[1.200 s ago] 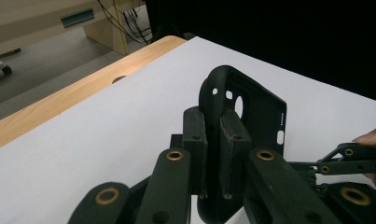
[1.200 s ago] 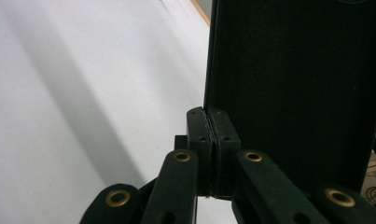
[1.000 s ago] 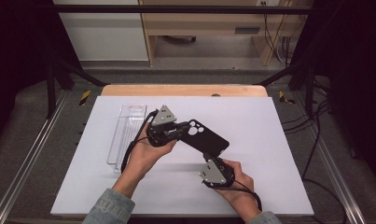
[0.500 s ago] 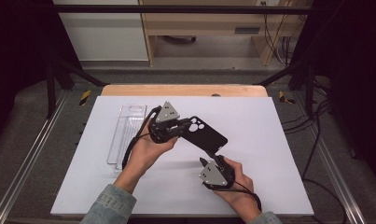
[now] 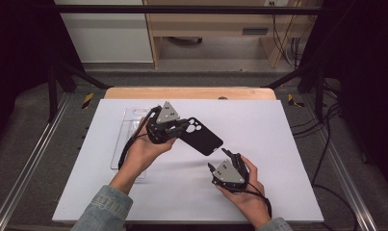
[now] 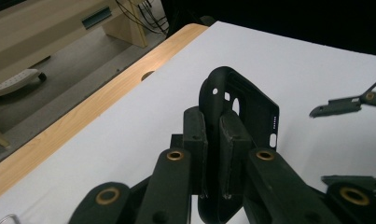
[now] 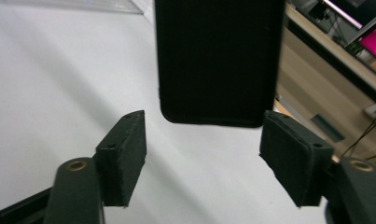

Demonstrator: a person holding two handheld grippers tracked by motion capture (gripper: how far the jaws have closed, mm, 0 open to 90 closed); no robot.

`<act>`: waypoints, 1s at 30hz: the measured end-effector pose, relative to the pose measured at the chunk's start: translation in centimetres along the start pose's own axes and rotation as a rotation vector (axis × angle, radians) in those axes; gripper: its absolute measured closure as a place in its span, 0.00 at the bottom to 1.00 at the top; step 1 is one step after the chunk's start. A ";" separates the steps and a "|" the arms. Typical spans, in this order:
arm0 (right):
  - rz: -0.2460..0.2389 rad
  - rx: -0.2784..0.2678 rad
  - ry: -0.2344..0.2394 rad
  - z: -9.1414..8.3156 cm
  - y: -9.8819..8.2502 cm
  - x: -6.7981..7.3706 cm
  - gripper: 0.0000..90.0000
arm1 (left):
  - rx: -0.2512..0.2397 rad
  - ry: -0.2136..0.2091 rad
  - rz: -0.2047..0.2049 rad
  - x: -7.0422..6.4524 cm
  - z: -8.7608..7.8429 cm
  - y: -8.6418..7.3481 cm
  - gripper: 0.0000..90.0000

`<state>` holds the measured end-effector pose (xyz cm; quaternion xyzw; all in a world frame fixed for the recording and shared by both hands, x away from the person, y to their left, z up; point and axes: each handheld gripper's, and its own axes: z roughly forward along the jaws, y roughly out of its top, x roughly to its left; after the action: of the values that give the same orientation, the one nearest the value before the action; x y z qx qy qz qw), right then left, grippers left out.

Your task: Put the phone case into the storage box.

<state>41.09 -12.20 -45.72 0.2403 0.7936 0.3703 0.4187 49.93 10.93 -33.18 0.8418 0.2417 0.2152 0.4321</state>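
1. A black, flexible, rectangular phone case (image 5: 201,138) is pinched at its camera-cutout end by the left gripper (image 5: 174,129), so it is kept raised above the white surface (image 5: 278,125).
2. The right gripper (image 5: 224,161) is spread, its jaws having just been opening; the case's near end lies just beyond them, untouched, seemingly released.
3. A clear plastic tray (image 5: 129,120) is left at the far left.

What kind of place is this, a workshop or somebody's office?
Probably a lab bench set up for recording handwork. A white table sits inside a dark metal frame, cables trail over the floor, and a person works a black phone case with the left gripper and right gripper.
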 end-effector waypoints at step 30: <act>0.244 -0.035 0.059 -0.2 -3.0 -3.5 0.16 | 0.032 0.105 0.046 3.2 -5.6 -1.7 0.92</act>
<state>42.58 -16.53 -46.35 0.3166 0.7639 0.4393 0.3512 48.92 17.19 -31.10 0.8414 0.2479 0.2651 0.4003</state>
